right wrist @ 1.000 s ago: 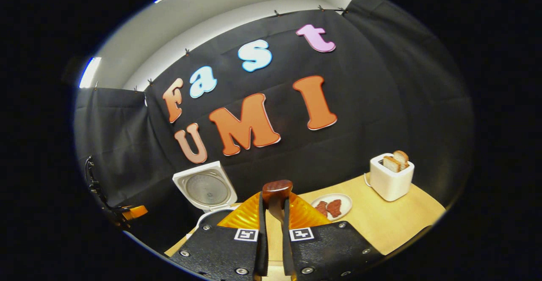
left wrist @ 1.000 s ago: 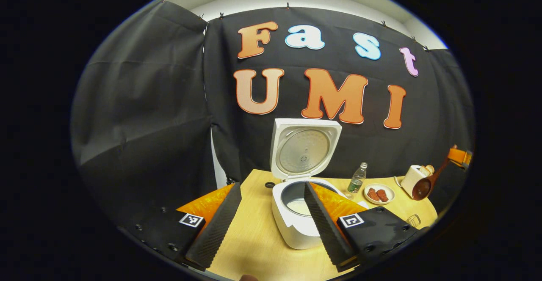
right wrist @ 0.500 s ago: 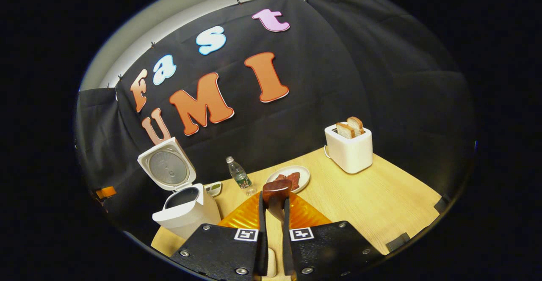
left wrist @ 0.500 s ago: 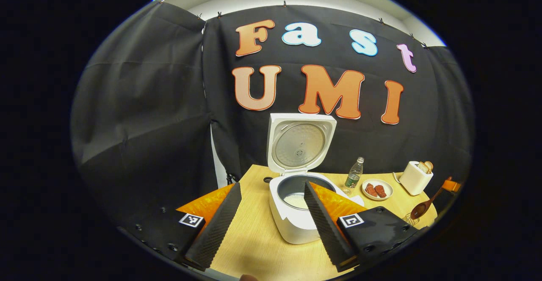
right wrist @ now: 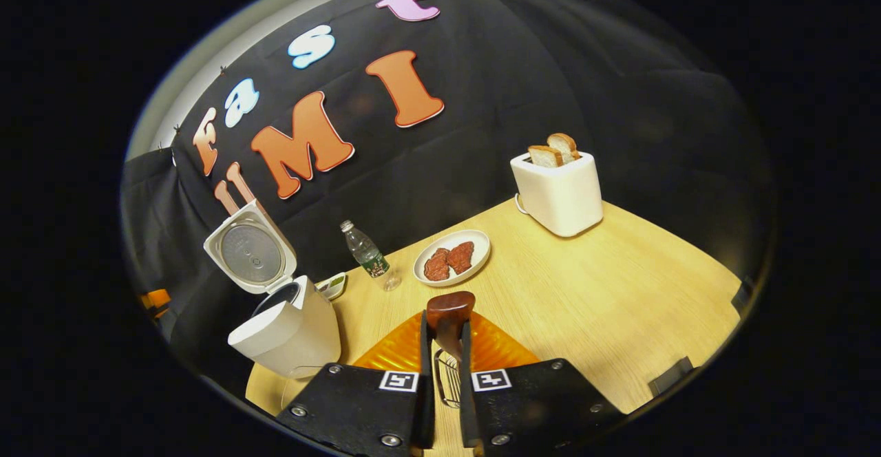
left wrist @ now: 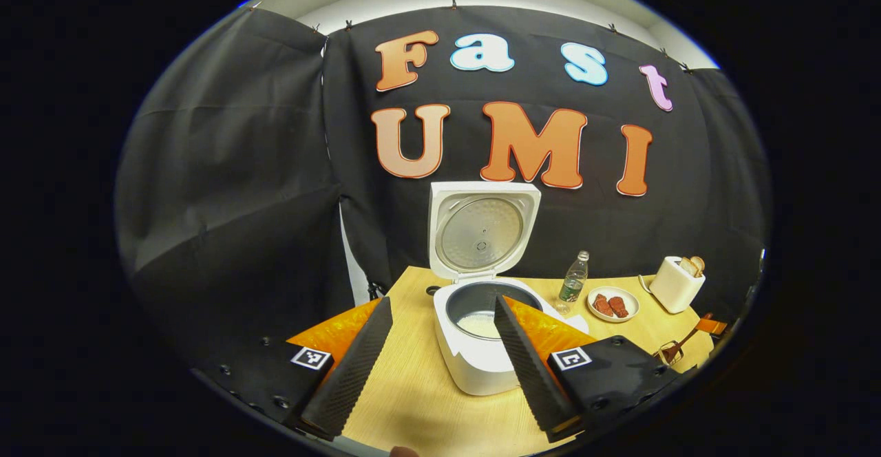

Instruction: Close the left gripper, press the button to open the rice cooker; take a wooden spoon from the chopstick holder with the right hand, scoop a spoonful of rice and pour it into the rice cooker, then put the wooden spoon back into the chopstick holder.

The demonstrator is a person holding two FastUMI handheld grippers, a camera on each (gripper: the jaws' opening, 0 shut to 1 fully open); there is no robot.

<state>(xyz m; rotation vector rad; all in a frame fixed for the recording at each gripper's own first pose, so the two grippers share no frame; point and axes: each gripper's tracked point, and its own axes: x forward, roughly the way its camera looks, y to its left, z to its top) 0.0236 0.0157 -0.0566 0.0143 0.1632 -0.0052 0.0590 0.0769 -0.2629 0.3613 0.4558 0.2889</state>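
Lowered since a second ago: right tool point(right wrist: 440, 347) with wooden spoon point(right wrist: 449, 312) clamped between its fingers, bowl end forward, now just above wire chopstick holder point(right wrist: 447, 381) on counter point(right wrist: 606, 292). Seen from left gripper view at far right, spoon point(left wrist: 681, 343) angled down into holder point(left wrist: 669, 354). Left tool point(left wrist: 440, 347) spread apart, holding nothing, hanging before rice cooker point(left wrist: 475, 347), lid point(left wrist: 482, 230) up, rice in pot.
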